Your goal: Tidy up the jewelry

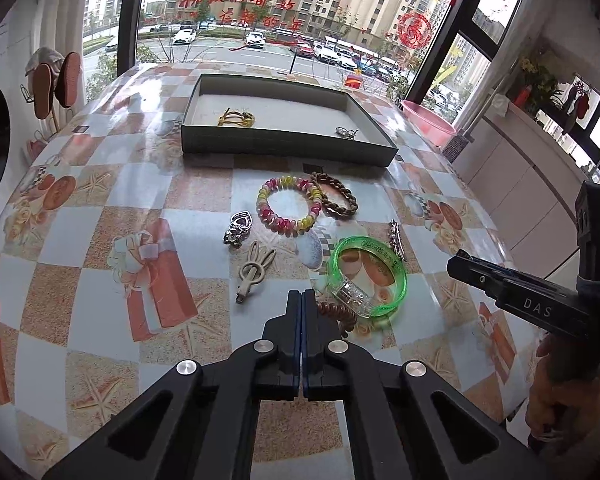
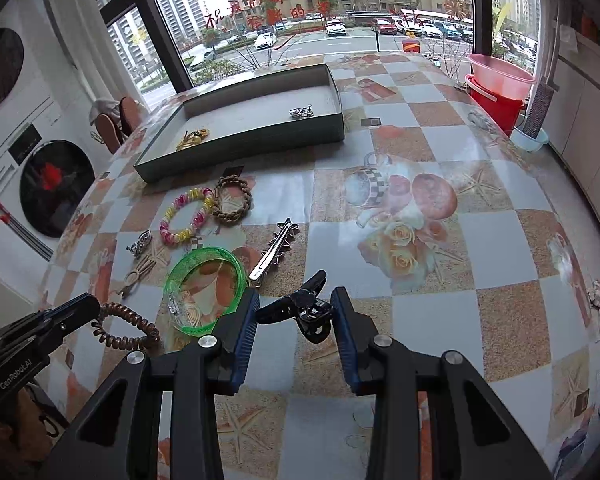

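A grey tray [image 1: 284,146] [image 2: 240,148] stands at the far side and holds a yellow hair tie [image 1: 236,117] and a silver piece [image 1: 346,132]. On the table lie a pink-yellow bead bracelet [image 1: 290,205], a brown braided band [image 1: 336,194], a green bangle [image 1: 366,276], a silver heart clip [image 1: 238,228], a beige rabbit clip [image 1: 254,270], a silver spiked clip [image 2: 274,250] and a brown coil tie [image 2: 126,326]. My left gripper [image 1: 302,300] is shut and empty beside the coil tie. My right gripper [image 2: 296,304] is open around a black clip [image 2: 306,310].
The table has a checked patterned cloth [image 2: 420,200]. Pink and red basins [image 2: 500,88] stand past the table's right side. A washing machine [image 2: 40,184] is at the left. Windows run behind the tray.
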